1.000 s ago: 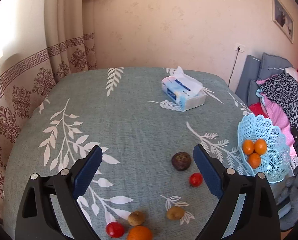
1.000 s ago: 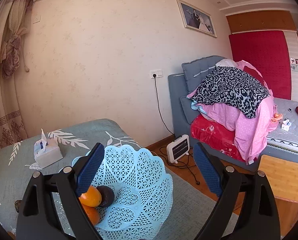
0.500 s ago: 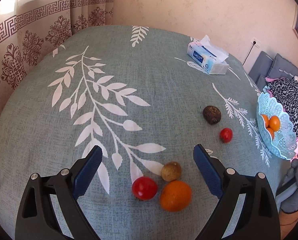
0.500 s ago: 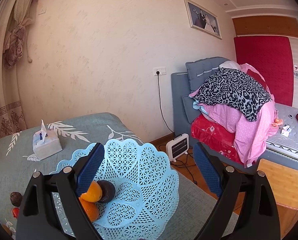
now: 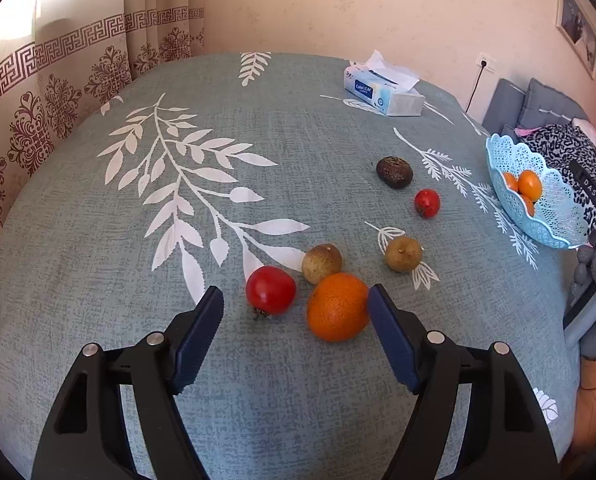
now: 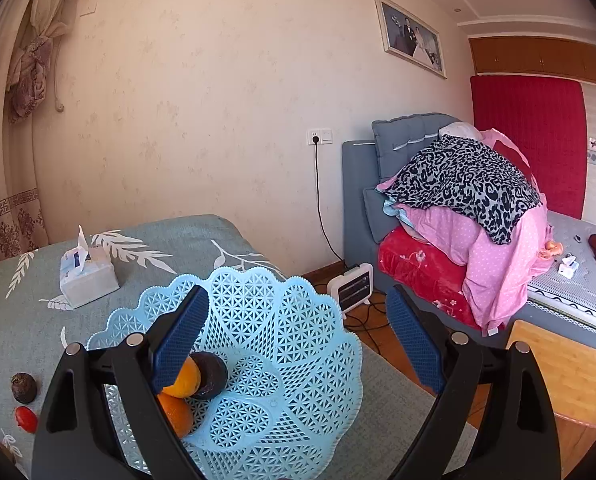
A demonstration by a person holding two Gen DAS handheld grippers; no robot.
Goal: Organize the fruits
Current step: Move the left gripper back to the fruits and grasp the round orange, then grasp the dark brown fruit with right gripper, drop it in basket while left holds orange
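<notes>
Closing in on the orange (image 5: 337, 306), the left gripper (image 5: 295, 312) has just narrowed its still-unclamped jaws around it and a tomato (image 5: 270, 290). Right of the orange, four fruits await; the basket (image 6: 298, 360) holds several. Right gripper (image 6: 298, 336) gapes empty above it. Leaf-print tablecloth (image 5: 137, 240), bedroom.

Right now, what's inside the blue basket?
The blue basket holds oranges and one dark fruit. The right hand-held gripper hides part of the pile, so the exact count is unclear.
</notes>
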